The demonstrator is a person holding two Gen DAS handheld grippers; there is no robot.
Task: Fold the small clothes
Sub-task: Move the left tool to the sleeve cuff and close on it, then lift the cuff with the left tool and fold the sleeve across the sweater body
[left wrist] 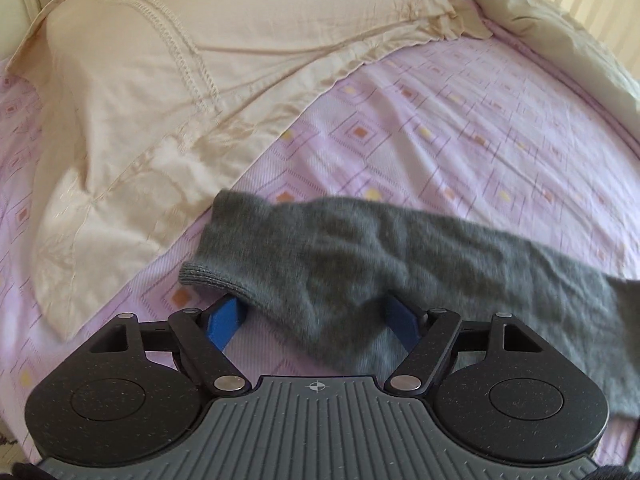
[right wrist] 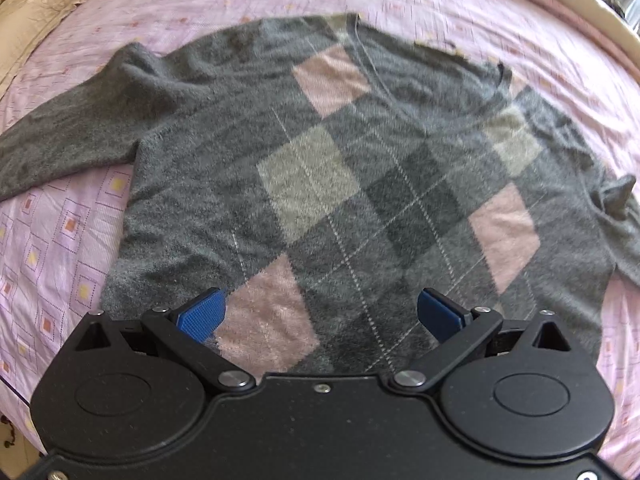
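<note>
Both tongs spread: left tongs straddle the sweater's sleeve, right tongs over its hem.

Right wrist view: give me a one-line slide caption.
Open right gripper over the hem of a grey argyle sweater spread flat on a pink bedsheet.
</note>
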